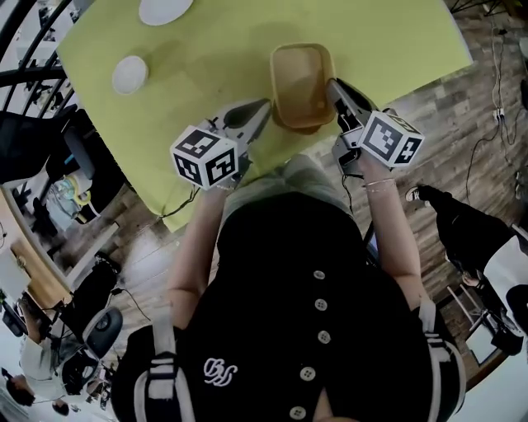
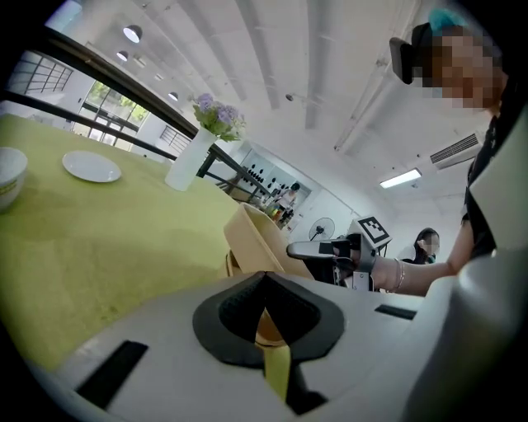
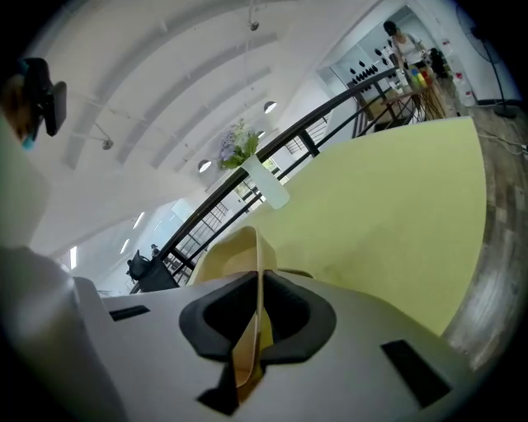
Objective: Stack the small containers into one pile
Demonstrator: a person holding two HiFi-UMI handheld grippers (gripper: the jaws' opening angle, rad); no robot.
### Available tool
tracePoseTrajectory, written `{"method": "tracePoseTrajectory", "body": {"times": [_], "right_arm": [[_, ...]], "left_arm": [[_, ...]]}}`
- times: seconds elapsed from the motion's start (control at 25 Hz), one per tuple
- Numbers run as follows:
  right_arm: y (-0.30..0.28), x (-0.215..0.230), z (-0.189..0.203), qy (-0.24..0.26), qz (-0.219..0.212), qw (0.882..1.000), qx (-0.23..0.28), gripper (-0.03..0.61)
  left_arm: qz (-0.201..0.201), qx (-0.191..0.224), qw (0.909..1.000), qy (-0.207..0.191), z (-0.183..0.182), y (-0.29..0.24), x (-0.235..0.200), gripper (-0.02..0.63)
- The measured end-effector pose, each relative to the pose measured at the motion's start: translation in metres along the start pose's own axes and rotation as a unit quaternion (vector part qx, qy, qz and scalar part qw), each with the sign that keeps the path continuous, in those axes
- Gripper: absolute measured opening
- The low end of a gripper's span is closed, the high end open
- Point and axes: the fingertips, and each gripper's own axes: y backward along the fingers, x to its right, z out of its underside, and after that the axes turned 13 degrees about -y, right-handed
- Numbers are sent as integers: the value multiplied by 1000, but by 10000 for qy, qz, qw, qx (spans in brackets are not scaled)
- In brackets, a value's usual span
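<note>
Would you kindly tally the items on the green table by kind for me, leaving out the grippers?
Tan container: 1 in view (whether others are nested in it cannot be told)
White bowl: 1
White plate: 1
White vase with flowers: 1
Total: 4

One tan container (image 1: 303,82) stands on the green surface (image 1: 206,49); whether more nest inside it cannot be told. Left of the container are one white bowl (image 1: 129,74) and one white plate (image 1: 165,10). There is one flower vase (image 2: 191,157). Two tongs flank the container: left tongs (image 1: 266,105) and right tongs (image 1: 332,85).
</note>
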Motion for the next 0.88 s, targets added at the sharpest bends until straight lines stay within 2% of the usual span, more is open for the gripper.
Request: {"method": "tracePoseTrajectory", "body": {"times": [0.24,0.44,0.68,0.88], "right_arm": [[8,11,14,-577,74,9982,136,35],[16,14,17,-888,165,9945,520,38],[27,22,19,-1195,458,9863,1037,43],[29,26,28,-1637,598,9751,1372,43]], "left_arm": [[32,-109,9999,-25,-1,-3,-2,11],[56,-209,9998,-51,2,-2,-3,11],[155,-286,9993,-185,2,-4,-5,11],[253,-295,9991,-185,1,-8,-7,11]]}}
